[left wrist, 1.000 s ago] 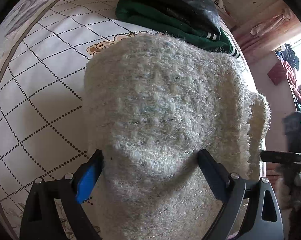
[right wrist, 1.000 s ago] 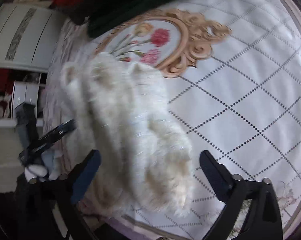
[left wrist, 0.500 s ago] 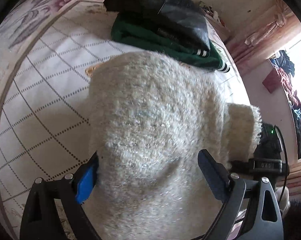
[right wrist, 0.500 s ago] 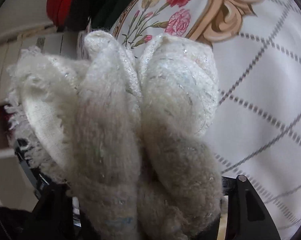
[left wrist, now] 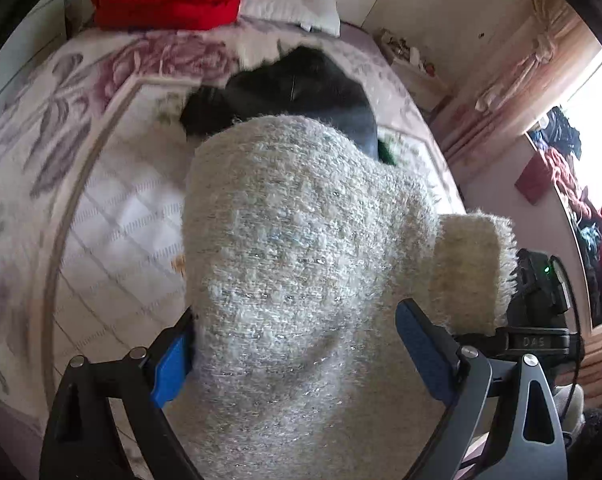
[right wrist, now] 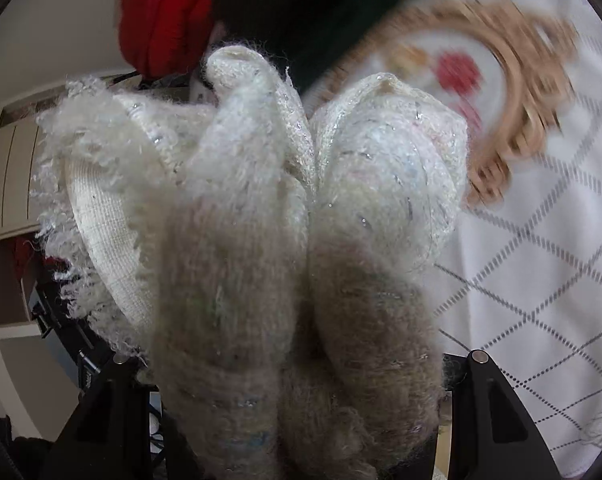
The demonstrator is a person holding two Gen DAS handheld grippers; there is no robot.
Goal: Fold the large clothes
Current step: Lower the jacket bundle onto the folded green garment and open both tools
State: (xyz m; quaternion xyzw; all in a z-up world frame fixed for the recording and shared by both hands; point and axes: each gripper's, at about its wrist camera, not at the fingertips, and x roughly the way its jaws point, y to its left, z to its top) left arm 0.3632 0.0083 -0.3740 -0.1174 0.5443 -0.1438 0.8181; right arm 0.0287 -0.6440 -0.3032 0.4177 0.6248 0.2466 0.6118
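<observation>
Left gripper (left wrist: pixel 297 344): fingers spread wide, the cream fuzzy sweater (left wrist: pixel 301 264) bulging up between them, above the quilted bedspread (left wrist: pixel 113 216). Its long axis runs away from the camera toward the black garment (left wrist: pixel 297 84). Right gripper (right wrist: pixel 297 392): fingertips buried in bunched sweater folds; closure cannot be told. Lettering on the right device reads "DAS" (left wrist: pixel 535 341).
</observation>
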